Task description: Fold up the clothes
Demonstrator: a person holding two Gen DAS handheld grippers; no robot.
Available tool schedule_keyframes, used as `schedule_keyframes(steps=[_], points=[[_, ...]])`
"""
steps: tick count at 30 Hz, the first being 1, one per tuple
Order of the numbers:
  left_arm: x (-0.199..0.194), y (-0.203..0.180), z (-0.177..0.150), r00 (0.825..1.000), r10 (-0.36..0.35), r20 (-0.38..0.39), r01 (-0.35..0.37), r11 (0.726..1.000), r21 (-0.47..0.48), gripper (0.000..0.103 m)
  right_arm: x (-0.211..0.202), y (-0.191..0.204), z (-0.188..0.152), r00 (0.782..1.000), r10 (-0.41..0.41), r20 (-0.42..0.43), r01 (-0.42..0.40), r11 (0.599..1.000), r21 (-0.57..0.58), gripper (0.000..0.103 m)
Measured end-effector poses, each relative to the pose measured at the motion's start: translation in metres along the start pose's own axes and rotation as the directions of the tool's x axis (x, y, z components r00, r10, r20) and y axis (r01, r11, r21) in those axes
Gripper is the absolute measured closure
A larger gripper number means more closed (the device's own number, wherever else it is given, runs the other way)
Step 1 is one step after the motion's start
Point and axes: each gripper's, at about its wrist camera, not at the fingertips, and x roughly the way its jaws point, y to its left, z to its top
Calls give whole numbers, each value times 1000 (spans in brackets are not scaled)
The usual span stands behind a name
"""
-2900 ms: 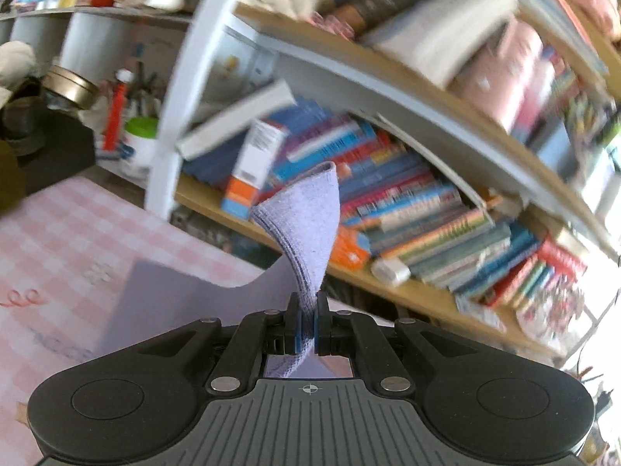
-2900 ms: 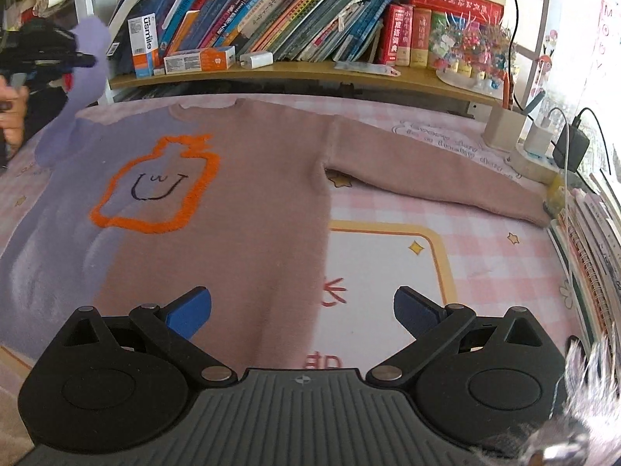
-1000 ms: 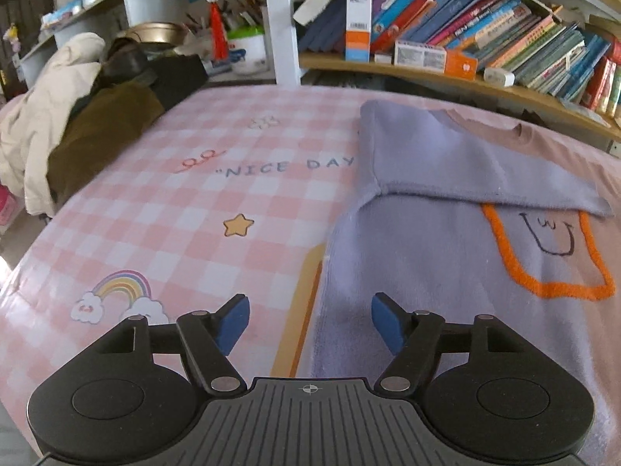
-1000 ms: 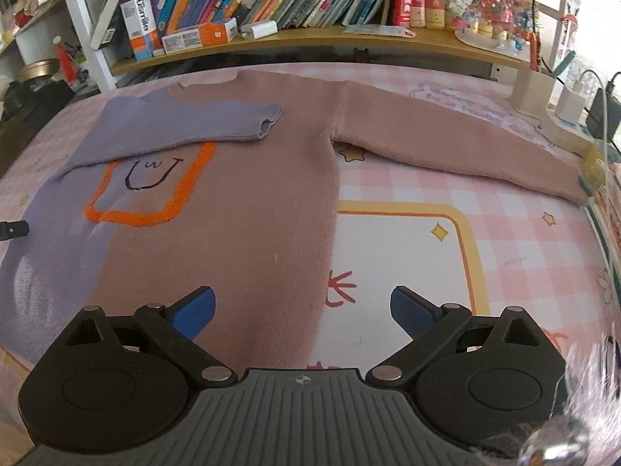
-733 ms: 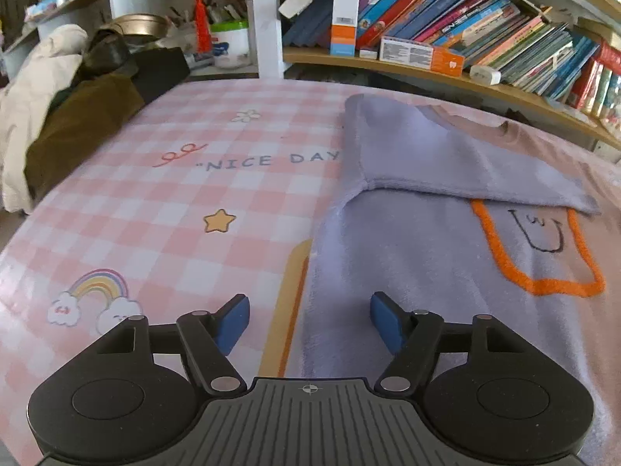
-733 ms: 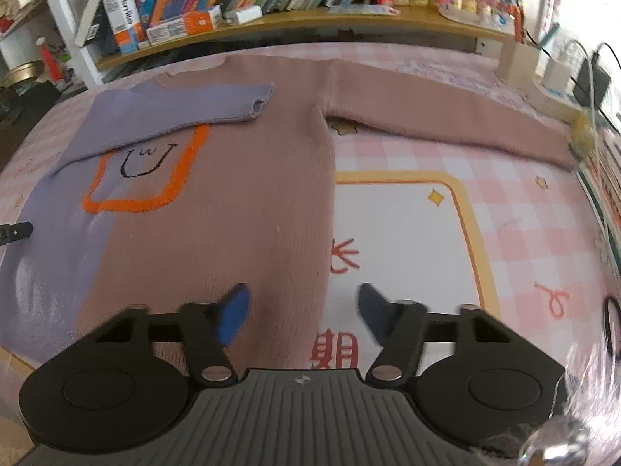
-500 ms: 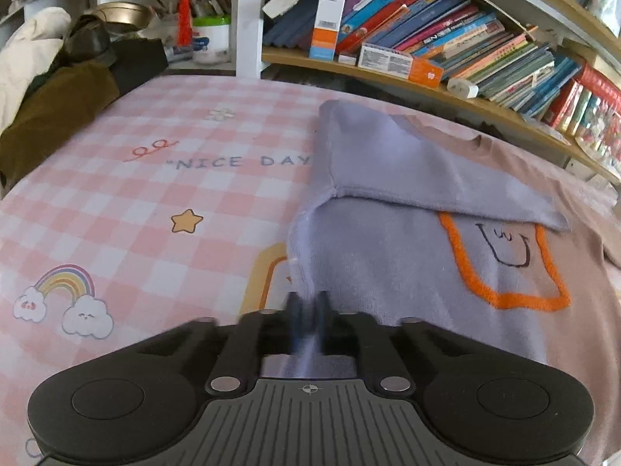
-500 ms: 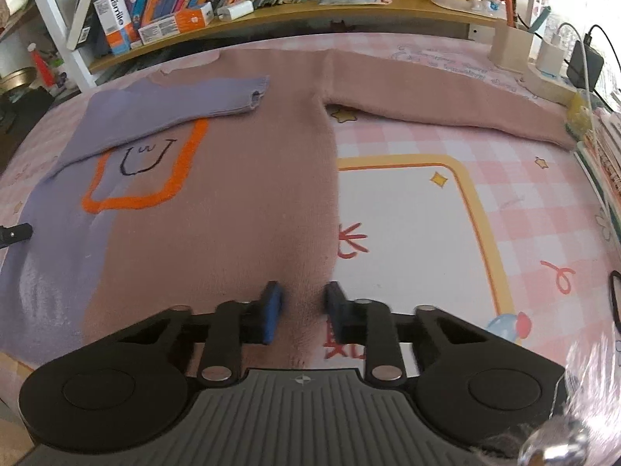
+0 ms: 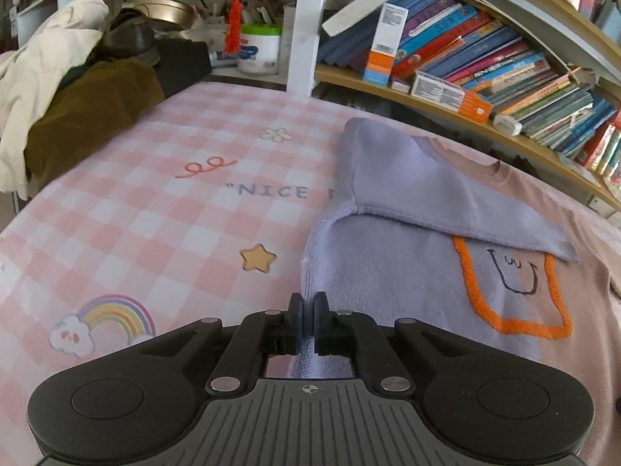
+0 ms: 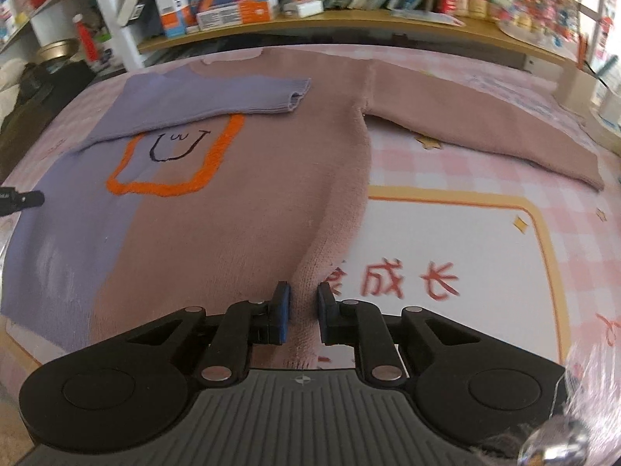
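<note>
- Lying flat across the pink checked bench: sweater, lilac sleeve already folded over the chest, brown sleeve reaching toward the bench's right edge.
- Pinching the lilac side seam near the hem: left gripper, jaws clamped on knit.
- Closing on the brown side seam: right gripper, jaws gripping a raised ridge.
- Likely starting the body fold; next, lifting both edges together, evenly.

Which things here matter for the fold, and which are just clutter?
In play:
- sweater, purple sleeve already folded across
- left gripper, jaws shut on its purple edge
- right gripper, jaws pinching its pink edge

Clutter:
- books
- clothes heap
- pen tub
</note>
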Motion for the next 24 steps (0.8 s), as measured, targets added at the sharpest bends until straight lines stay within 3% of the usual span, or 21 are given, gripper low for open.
schedule_keyframes(steps=[5, 7, 9, 11, 12, 17, 20, 24], points=[[6, 3, 2, 1000, 6, -9, -6, 1000, 17, 99, 3, 5, 1, 1000, -13, 6, 13, 1000, -5, 89], [4, 3, 2, 1000, 8, -11, -8, 1000, 24, 94, 5, 7, 2, 1000, -18, 8, 18, 1000, -7, 89], [2, 3, 2, 1000, 12, -7, -12, 999, 31, 93, 2, 7, 1, 999, -34, 13, 34, 999, 6, 84], [-8, 2, 3, 1000, 12, 20, -13, 999, 39, 91, -5, 6, -2, 998, -57, 33, 56, 998, 27, 59], [-13, 1, 3, 999, 10, 33, -11, 999, 46, 87, -9, 6, -3, 997, -64, 47, 62, 997, 36, 53], [-35, -3, 4, 997, -10, 77, 4, 997, 83, 78, -28, 13, -9, 990, -102, 101, 96, 993, 70, 40], [-44, -6, 2, 996, -27, 88, 18, 995, 97, 64, -38, 20, -14, 983, -131, 126, 121, 989, 87, 30], [-62, -12, -7, 992, -54, 111, 38, 990, 139, 36, -51, 30, -24, 970, -178, 163, 160, 980, 117, 21]])
